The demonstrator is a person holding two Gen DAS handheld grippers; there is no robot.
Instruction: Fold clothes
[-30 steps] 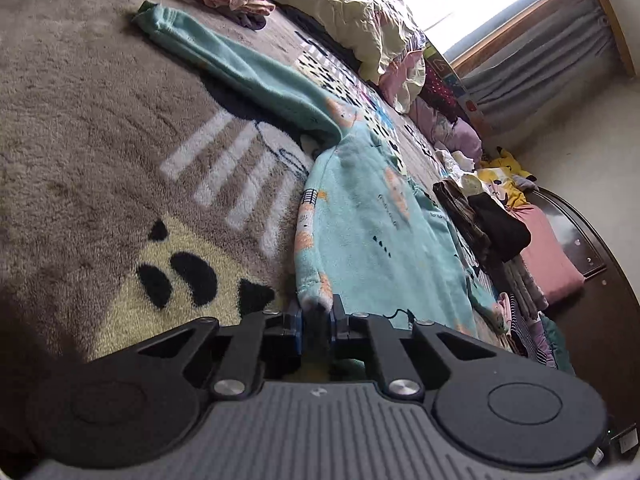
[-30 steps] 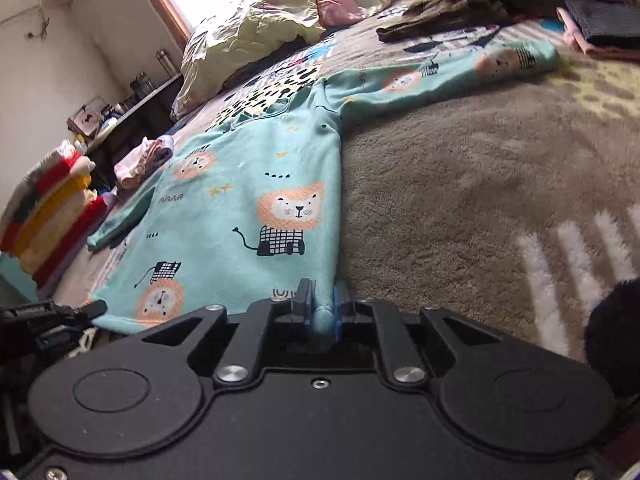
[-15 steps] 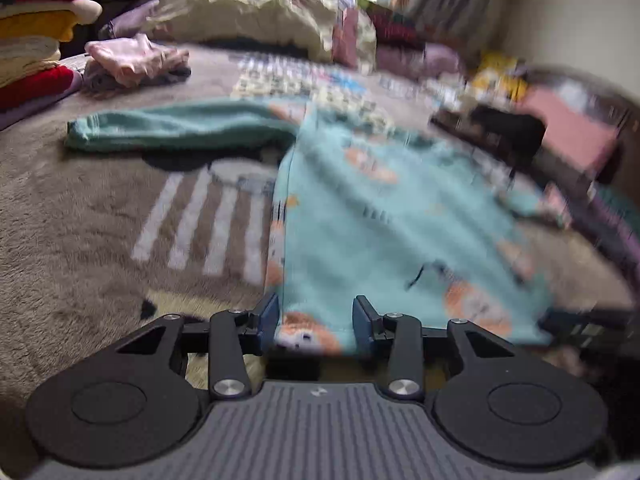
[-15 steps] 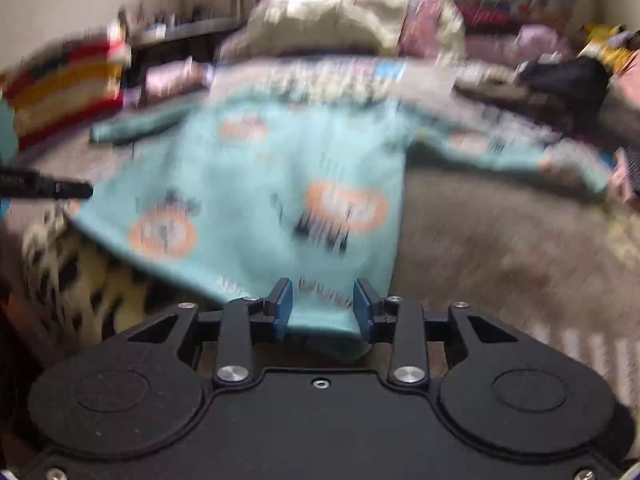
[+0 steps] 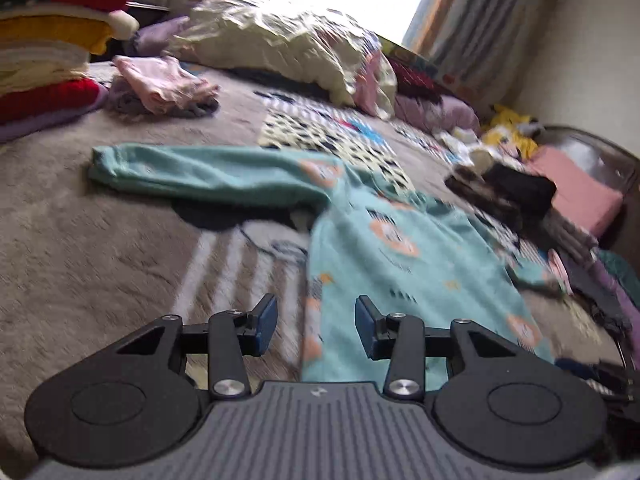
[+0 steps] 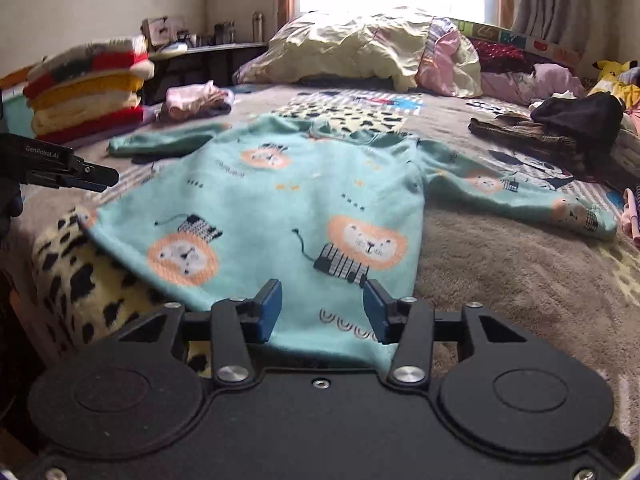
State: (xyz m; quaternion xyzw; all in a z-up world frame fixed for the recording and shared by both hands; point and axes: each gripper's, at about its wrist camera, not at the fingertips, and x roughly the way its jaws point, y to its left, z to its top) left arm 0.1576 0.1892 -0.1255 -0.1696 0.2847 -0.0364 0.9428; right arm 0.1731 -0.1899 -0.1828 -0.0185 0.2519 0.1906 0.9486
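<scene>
A teal fleece top with orange lion prints point(image 6: 280, 208) lies flat on the brown blanket point(image 6: 500, 272), both sleeves spread out to the sides. My right gripper point(image 6: 322, 310) is open just above the hem near its right corner, holding nothing. My left gripper point(image 5: 316, 324) is open over the hem's left edge, with the top point(image 5: 400, 264) stretching away from it and one sleeve point(image 5: 200, 176) running left. The left gripper point(image 6: 80, 174) also shows at the left edge of the right wrist view.
A stack of folded red, yellow and white blankets point(image 6: 88, 88) stands at the far left. Pink folded clothes point(image 6: 196, 100) lie beside it. A pale yellow duvet point(image 6: 360, 48) heaps at the back. Dark clothes point(image 6: 560, 124) and pink items point(image 5: 576, 188) crowd the right side.
Both grippers were shut on the hem corners a second ago. They have let go and opened, and the top now lies spread flat on the blanket.
</scene>
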